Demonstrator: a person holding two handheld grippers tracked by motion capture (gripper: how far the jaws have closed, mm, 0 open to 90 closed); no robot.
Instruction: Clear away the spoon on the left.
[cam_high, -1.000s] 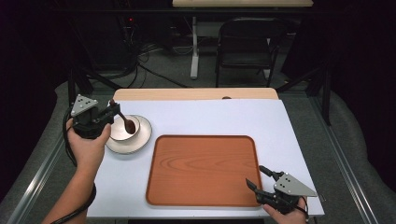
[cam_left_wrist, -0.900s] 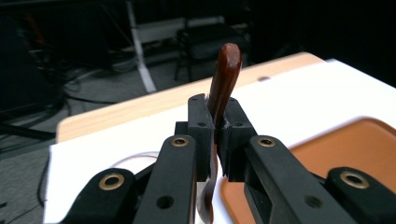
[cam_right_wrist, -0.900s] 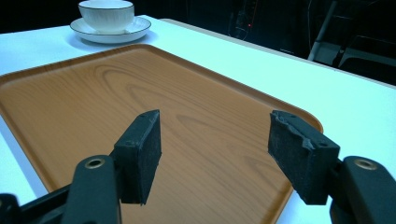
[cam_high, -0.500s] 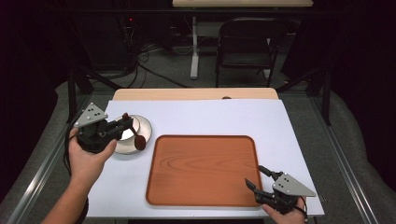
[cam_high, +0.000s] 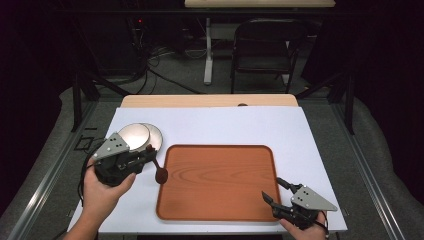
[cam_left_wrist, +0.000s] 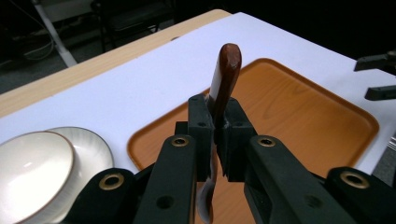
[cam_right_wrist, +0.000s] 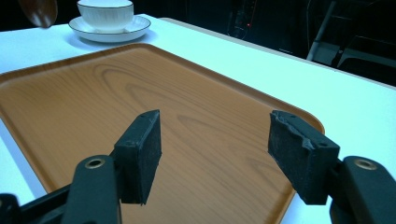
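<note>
- Left gripper (cam_left_wrist: 215, 128) clamped tight on a spoon (cam_left_wrist: 225, 77): glossy brown, rounded end, pale inner face, poking up past the black jaws.
- Ahead and below: smooth wood-grain tray (cam_left_wrist: 299, 116), rounded corners.
- Beside: white bowl (cam_left_wrist: 32, 170) on saucer (cam_left_wrist: 95, 149).
- Right gripper (cam_right_wrist: 215, 140) wide open, holding nothing.

Background stuff: the counter (cam_high: 225, 125) has a white top with a strip of light wood along its 12 o'clock edge. Past that, a dark folding chair (cam_high: 262, 47) sits on the grey floor (cam_high: 175, 80), cables (cam_high: 160, 55) snake around at about 11 o'clock, and another pale table's leg (cam_high: 207, 50) stands beside the chair.
</note>
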